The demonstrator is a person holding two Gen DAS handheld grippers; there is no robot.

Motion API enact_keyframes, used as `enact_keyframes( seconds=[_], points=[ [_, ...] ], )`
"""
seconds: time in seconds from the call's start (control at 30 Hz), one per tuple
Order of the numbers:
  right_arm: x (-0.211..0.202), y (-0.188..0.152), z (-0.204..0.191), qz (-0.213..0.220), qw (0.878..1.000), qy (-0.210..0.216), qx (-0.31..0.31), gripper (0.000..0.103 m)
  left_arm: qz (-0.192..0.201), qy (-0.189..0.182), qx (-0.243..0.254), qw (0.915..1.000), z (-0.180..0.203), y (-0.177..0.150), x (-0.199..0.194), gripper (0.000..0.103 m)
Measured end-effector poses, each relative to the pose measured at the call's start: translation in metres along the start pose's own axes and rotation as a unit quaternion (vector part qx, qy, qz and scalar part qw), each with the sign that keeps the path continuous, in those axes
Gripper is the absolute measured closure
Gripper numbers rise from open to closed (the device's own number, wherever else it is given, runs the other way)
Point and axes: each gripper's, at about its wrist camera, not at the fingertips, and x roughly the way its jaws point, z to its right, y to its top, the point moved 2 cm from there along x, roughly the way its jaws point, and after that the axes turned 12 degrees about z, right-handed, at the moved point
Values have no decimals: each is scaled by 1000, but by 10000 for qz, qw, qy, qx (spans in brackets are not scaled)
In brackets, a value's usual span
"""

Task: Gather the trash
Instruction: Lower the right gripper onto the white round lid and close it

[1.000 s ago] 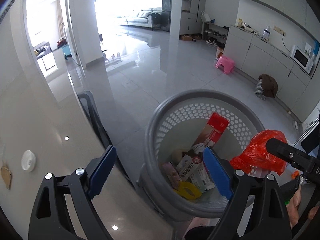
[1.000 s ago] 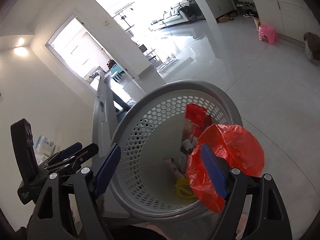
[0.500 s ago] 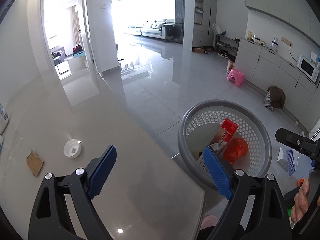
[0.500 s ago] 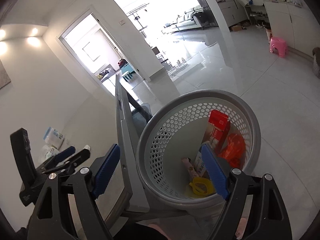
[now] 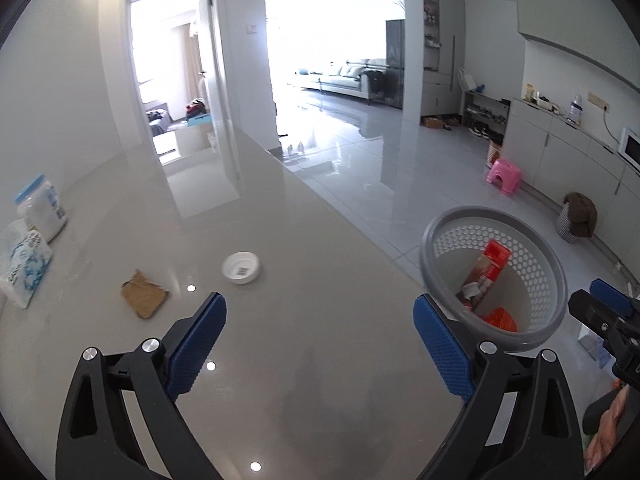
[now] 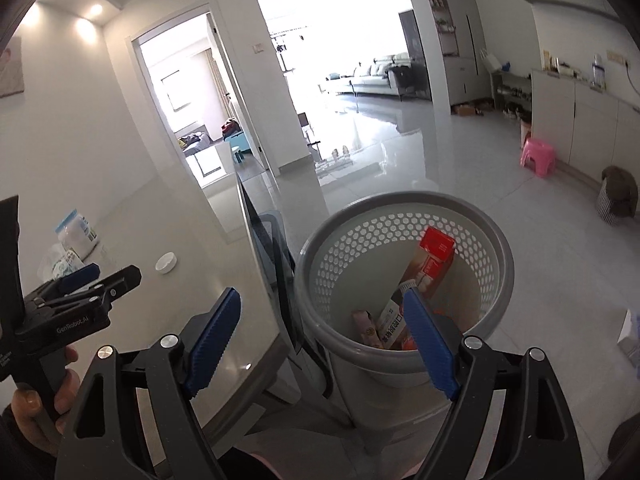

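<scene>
Both tongs, left tongs (image 5: 320, 344) and right tongs (image 6: 324, 340), gape empty; the brown cardboard scrap (image 5: 144, 294) on the worktop (image 5: 320, 280) looks light, flat, best pinched at an edge.

1. A pink stool (image 5: 504, 175) stands on the floor at right, before the white cabinets (image 5: 560, 156);
2. a microwave (image 5: 630, 147) sits at far right;
3. a pale sofa (image 5: 344, 77) fills the bright upper centre;
4. a white jar (image 5: 40, 210) stands at left.

Grey table (image 5: 304, 320): white cap (image 5: 241, 267), cardboard scrap (image 5: 144, 294), maybe.
</scene>
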Motion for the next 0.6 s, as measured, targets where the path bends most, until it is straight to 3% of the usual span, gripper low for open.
enact_keyframes(
  seconds=[0.2, 0.6],
  points=[
    [-4, -3, -51, 228, 9991, 110, -348, 18, 229, 432, -170, 9987, -43, -3, -25, 6],
    [34, -15, -140, -120, 9960, 543, -700, 17, 105, 1135, -647, 9914, -136, -22, -38, 6]
  ],
)
